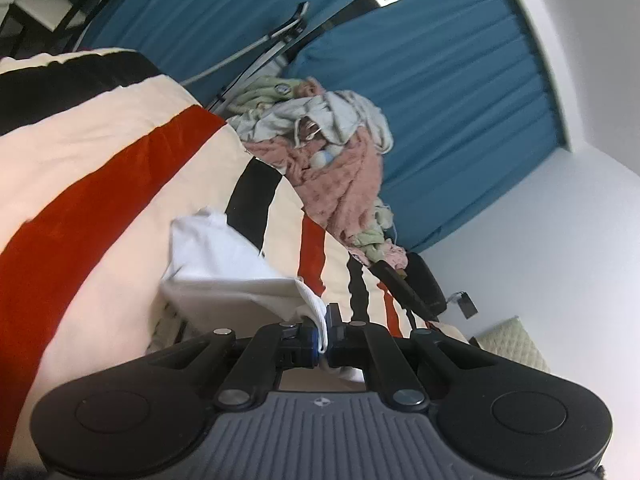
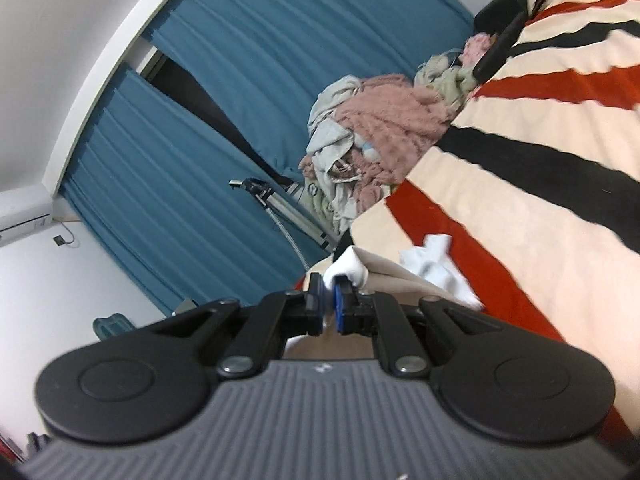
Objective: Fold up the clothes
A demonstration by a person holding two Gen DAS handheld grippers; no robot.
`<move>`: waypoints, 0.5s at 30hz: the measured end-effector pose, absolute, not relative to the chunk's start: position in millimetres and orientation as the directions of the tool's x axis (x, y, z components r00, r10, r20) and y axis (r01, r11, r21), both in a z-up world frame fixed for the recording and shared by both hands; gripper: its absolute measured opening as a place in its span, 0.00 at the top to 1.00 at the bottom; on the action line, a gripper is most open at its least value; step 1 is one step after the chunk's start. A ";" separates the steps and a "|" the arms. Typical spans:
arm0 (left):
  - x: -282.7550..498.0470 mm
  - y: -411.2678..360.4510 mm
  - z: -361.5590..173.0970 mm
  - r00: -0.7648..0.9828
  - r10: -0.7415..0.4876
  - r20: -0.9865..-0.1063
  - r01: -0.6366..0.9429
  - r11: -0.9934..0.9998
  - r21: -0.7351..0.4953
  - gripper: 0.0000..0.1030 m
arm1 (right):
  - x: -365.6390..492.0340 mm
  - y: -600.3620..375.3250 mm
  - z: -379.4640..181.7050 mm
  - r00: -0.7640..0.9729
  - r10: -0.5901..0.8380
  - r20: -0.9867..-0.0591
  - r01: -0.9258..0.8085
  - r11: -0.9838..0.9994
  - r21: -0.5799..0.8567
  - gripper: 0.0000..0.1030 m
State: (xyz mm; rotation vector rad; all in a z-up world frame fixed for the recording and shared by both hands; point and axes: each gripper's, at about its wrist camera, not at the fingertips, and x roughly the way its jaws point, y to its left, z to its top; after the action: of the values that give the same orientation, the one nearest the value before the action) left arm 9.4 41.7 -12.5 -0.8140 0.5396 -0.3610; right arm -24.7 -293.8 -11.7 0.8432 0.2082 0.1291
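Observation:
A white garment (image 1: 224, 264) hangs stretched above the striped bed cover (image 1: 100, 184). My left gripper (image 1: 323, 334) is shut on one ribbed edge of it, with cloth pinched between the blue pads. My right gripper (image 2: 329, 300) is shut on another corner of the same white garment (image 2: 436, 268), which drapes to the right of the fingers over the striped cover (image 2: 540, 200). Both views are tilted sideways.
A heap of unfolded clothes, pink, green and pale grey (image 1: 332, 152), lies at the bed's far end and shows in the right wrist view (image 2: 376, 136) too. Blue curtains (image 1: 440, 92) and a tripod (image 2: 288, 212) stand behind. A black object (image 1: 416, 284) lies on the bed edge.

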 end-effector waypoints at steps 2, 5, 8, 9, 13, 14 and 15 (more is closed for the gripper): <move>43.7 36.5 -0.9 0.807 -0.482 -0.341 0.072 0.654 -0.753 0.96 | 9.4 -290.9 4.3 0.971 0.185 -0.152 -0.018 0.688 0.725 0.91; 100.3 28.2 9.4 0.808 -0.444 -0.388 0.029 0.687 -0.726 0.96 | 70.7 -287.4 16.6 0.960 0.181 -0.211 0.027 0.695 0.718 0.91; 150.2 22.3 0.7 0.809 -0.415 -0.416 0.005 0.713 -0.701 0.95 | 116.5 -284.2 12.0 0.957 0.151 -0.247 0.062 0.728 0.683 0.91; 165.6 20.1 -3.2 0.810 -0.403 -0.426 -0.002 0.724 -0.690 0.95 | 129.9 -284.5 6.5 0.955 0.147 -0.256 0.069 0.731 0.679 0.91; 198.4 16.1 -38.8 0.820 -0.398 -0.412 0.063 0.777 -0.626 0.95 | 163.3 -295.1 -27.2 0.941 0.175 -0.288 0.074 0.726 0.684 0.91; 206.6 15.1 -47.7 0.822 -0.397 -0.408 0.079 0.789 -0.609 0.95 | 169.8 -297.5 -36.3 0.936 0.182 -0.302 0.077 0.729 0.680 0.91; 211.8 13.1 -55.8 0.821 -0.396 -0.411 0.087 0.798 -0.596 0.95 | 177.1 -300.5 -47.5 0.928 0.194 -0.318 0.081 0.729 0.680 0.91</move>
State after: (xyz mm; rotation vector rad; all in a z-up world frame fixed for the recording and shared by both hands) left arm 211.8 13.1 -55.8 -0.5952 0.5528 -0.2735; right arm 177.1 -300.5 -47.6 0.7569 0.3856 0.0642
